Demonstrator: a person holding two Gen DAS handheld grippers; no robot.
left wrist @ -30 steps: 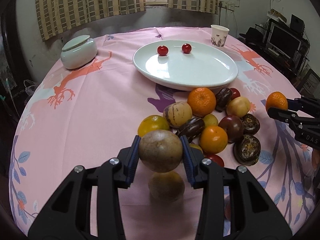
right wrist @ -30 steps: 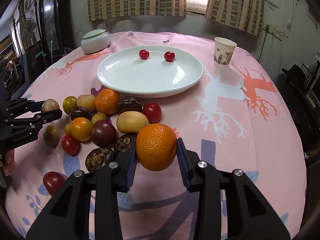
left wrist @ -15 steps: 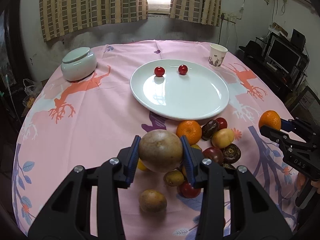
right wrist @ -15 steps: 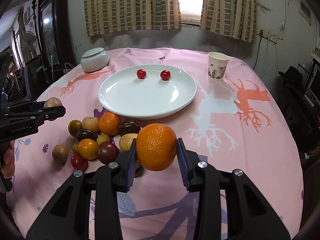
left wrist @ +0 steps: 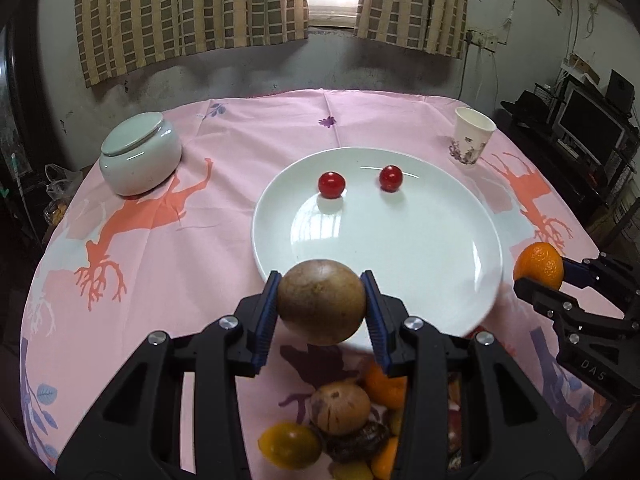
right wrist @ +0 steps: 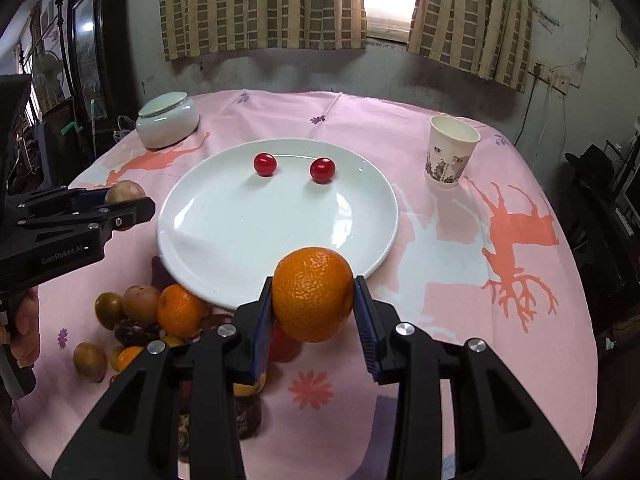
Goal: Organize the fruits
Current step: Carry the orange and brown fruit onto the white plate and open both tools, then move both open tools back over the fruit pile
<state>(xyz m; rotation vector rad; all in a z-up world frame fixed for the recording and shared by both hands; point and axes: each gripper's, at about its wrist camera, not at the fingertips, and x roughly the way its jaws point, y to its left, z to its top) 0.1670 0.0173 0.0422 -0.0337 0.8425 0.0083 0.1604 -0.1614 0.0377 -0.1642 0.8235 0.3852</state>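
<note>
While both tools hung above the near rim of the wide white ceramic plate (right wrist: 372,256), the left gripper (left wrist: 322,304) clamped a round brown fruit (left wrist: 321,301) and the right gripper (right wrist: 313,302) clamped a dimpled orange mandarin (right wrist: 313,294). Two red cherry tomatoes (left wrist: 331,185) lay toward the plate's far rim. Mixed loose fruits (right wrist: 160,312) sat near the pink tablecloth's (right wrist: 460,248) near edge.

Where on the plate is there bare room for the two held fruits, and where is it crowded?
The white plate is bare from its near rim to the two cherry tomatoes at its far side. The fruit pile before the plate is crowded.
</note>
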